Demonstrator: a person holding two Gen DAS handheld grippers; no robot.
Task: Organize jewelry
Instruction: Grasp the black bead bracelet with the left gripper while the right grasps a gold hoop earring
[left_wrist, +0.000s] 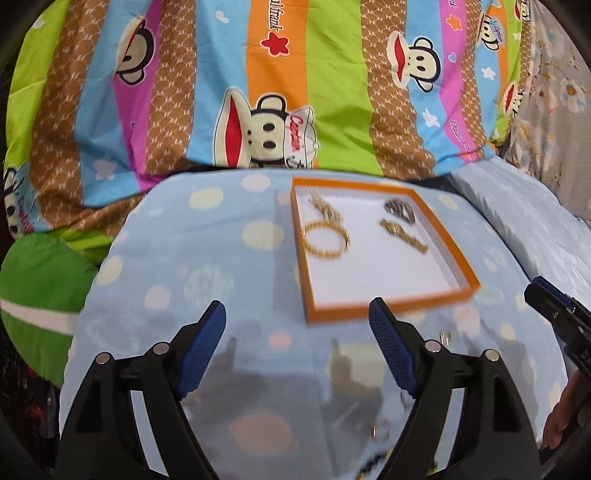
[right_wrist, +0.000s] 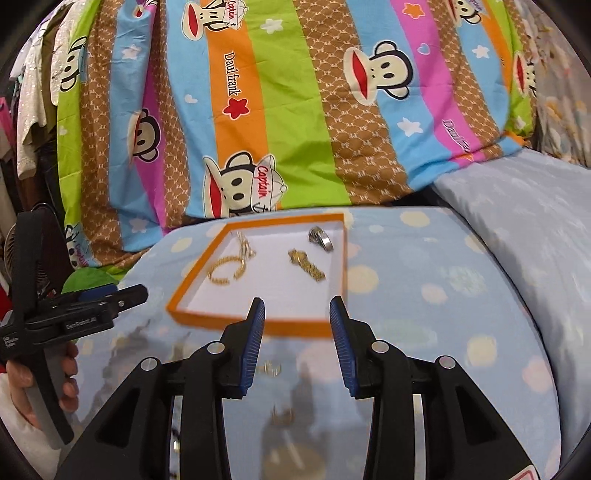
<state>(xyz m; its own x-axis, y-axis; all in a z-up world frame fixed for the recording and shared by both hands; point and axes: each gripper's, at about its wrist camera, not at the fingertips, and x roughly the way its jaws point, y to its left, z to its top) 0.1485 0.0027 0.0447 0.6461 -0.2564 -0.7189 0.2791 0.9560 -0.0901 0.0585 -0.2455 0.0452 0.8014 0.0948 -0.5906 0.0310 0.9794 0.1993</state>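
Observation:
An orange-rimmed tray (left_wrist: 391, 309) with a white floor lies on a blue dotted cloth; it also shows in the right wrist view (right_wrist: 221, 318). Inside lie a gold bangle (left_wrist: 325, 239), a gold chain (left_wrist: 327, 207), a gold bracelet (left_wrist: 404, 236) and a dark silver piece (left_wrist: 399, 211). My left gripper (left_wrist: 297, 334) is open and empty, just short of the tray's near edge. My right gripper (right_wrist: 297, 325) is open and empty, its tips over the tray's near rim. Small gold rings (right_wrist: 271, 369) lie on clear plastic between the right fingers.
A shiny clear plastic sheet (left_wrist: 280, 391) covers the near cloth, with small jewelry (left_wrist: 445, 336) on it. A striped cartoon-monkey quilt (left_wrist: 295, 85) rises behind the tray. A pale blue pillow (right_wrist: 517, 229) lies at the right. The other gripper (right_wrist: 85, 306) and a hand show at the left.

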